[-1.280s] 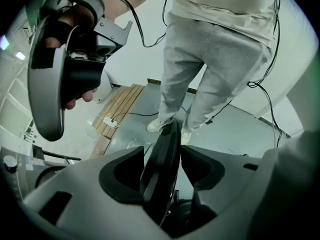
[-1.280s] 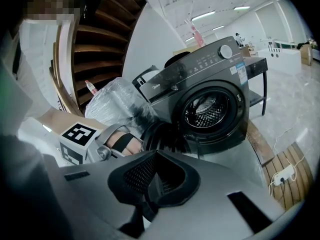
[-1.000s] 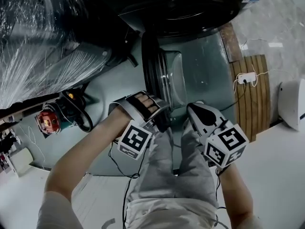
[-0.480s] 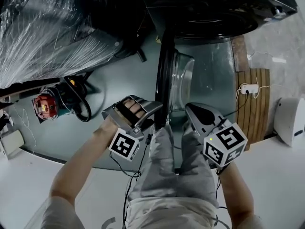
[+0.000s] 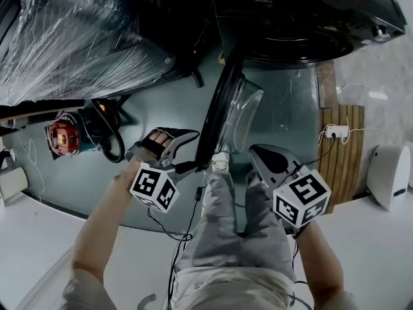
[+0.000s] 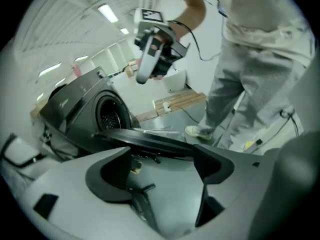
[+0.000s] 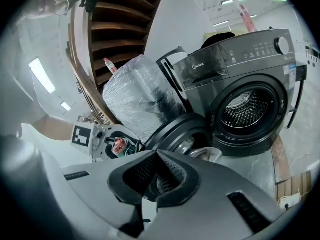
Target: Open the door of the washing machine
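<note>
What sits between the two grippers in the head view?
Head view: the open door's lower rim and the person's shoe lie between left gripper and right gripper.

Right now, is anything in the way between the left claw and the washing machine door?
Nothing visible stands between them. The left claw is right at the door. In the left gripper view the door's dark rim lies across the tips of its parted jaws.
</note>
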Available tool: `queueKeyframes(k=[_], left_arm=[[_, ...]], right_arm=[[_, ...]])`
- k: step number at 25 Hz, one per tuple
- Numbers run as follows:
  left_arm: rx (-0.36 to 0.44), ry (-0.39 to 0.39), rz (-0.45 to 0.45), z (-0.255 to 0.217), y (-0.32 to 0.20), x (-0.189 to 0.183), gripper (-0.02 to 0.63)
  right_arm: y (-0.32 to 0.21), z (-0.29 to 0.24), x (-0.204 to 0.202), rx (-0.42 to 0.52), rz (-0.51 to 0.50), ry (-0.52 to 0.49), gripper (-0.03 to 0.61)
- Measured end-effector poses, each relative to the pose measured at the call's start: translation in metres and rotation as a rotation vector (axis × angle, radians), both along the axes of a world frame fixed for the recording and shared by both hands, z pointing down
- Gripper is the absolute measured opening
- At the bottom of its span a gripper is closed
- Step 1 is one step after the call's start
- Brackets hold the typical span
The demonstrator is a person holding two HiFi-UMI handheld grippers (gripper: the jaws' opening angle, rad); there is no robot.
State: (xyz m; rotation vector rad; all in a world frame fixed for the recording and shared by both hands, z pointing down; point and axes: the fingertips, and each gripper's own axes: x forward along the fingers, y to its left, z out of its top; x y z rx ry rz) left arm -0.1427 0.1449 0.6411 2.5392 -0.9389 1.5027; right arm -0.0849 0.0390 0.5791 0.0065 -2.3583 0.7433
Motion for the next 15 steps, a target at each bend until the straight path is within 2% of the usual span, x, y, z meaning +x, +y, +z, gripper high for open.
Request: queueKeyframes(k=[2, 4, 9, 15], left_arm=[[-0.057, 0.125, -0.137, 0.003, 0.002, -0.008, 0.4], [-0.095, 0.19, -0.229, 0.009, 0.003, -0.013, 0.399], [-0.133, 0.308, -0.425, 0.015, 0.004, -0.034, 0.397], [-0.147, 0.384, -0.573, 0.016, 0.004, -0.064, 0.397]], right_arm=[[0.005, -0.001, -0.002, 0.001, -0.014, 0.002, 0.028], [0.011, -0.002, -0.004, 0.002, -0.025, 0.005, 0.028], [0.022, 0.0, -0.008, -0.003, -0.048, 0.013, 0.028], [0.03, 0.005, -0.016, -0.005, -0.064, 0.023, 0.028]])
